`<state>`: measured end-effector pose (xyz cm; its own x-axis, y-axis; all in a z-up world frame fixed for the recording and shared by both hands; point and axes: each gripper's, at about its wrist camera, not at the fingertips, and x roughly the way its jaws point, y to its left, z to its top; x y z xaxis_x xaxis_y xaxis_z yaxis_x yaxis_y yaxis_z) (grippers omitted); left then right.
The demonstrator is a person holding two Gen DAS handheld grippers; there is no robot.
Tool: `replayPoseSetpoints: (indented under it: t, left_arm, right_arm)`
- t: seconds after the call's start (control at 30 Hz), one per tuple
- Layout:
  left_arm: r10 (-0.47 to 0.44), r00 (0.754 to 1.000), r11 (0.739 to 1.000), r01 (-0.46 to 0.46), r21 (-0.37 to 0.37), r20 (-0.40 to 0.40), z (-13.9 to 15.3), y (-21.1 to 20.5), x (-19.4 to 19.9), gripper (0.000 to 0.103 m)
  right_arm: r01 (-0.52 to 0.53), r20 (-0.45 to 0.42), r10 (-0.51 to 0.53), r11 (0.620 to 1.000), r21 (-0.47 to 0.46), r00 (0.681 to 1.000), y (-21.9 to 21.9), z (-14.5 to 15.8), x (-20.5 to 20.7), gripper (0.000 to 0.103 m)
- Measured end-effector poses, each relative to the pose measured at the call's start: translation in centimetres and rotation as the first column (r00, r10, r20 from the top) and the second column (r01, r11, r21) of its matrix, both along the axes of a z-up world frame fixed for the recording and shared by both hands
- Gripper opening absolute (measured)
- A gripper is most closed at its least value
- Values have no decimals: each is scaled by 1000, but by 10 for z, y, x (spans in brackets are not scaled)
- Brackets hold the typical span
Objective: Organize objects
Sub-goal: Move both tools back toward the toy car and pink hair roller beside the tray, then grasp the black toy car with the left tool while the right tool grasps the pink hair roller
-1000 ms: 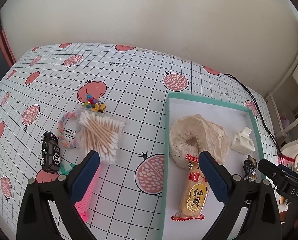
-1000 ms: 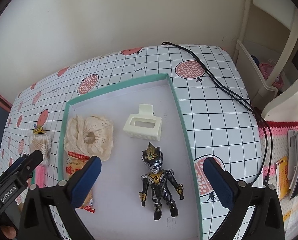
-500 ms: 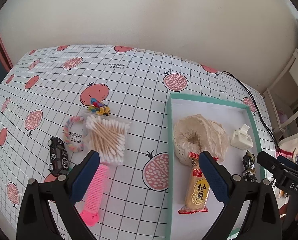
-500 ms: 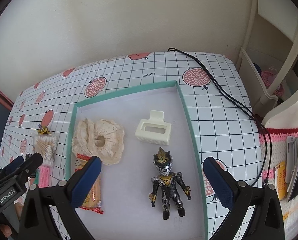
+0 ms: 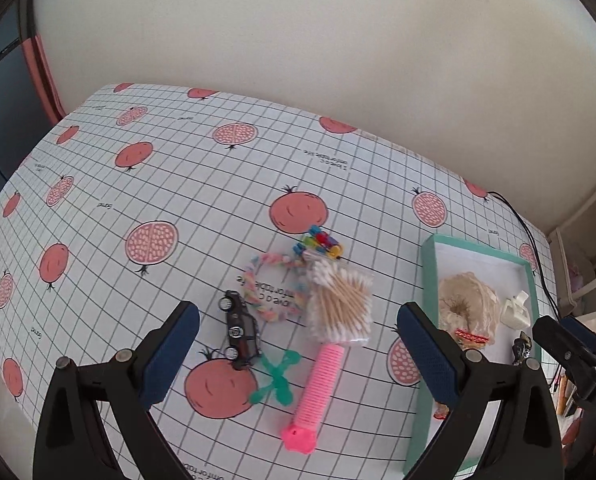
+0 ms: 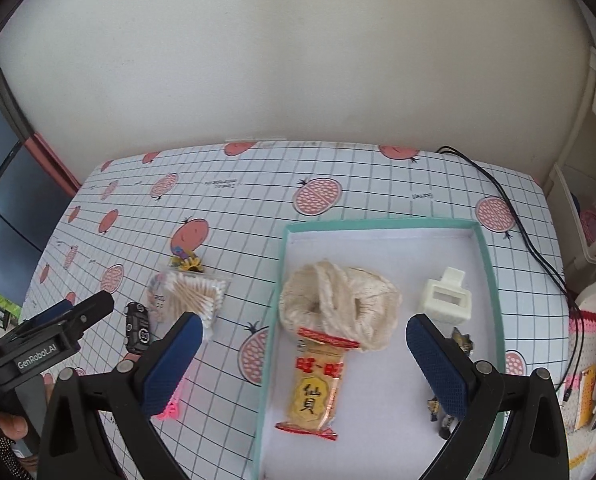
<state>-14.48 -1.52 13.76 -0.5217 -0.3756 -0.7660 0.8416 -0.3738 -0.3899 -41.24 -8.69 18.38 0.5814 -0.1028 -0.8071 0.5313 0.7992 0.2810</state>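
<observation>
Table [image 5: 185,184]: white grid cloth with pomegranate print, against a plain wall.

Left gripper [image 5: 298,354]: jaws wide apart, nothing between them, held above the loose items on the cloth.

Right gripper [image 6: 304,360]: jaws wide apart, empty, held over the box.

Box [image 6: 482,248]: shallow, teal rim, white floor, on the right part of the table. Contents:
- scrunchie [image 6: 338,304], cream lace, toward the left wall;
- snack [image 6: 316,390], yellow wrapper with red ends, top edge tucked just under the scrunchie;
- clip [image 6: 446,302], white, to the right of the scrunchie;
- figure [image 6: 462,342], dark with gold, mostly hidden behind the right finger; pose cannot be told.

Loose on the cloth, left of the box:
- swabs [image 5: 340,304], clear bag, wooden sticks;
- comb [image 5: 318,388], pink, one end under the swabs bag;
- bracelet [image 5: 267,288], pastel braid, touching the bag's left side;
- beads [image 5: 320,242], small multicoloured cluster at the bag's far end;
- car [image 5: 239,330], black toy, beside the bracelet;
- green piece [image 5: 275,378], X-shaped, between car and comb, possibly a soft toy or hair tie.

Cable [image 6: 514,216]: black, runs across the table's right corner, beyond the box.
</observation>
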Motion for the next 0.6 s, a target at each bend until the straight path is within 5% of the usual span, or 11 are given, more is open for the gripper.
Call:
replayPoseSetpoints:
  t: [0.6]
  left_arm:
    - [11, 998, 997, -15, 79, 61, -35, -35, 48, 99]
  right_arm:
    - [-240, -127, 239, 971, 12, 963, 97, -36, 85, 103]
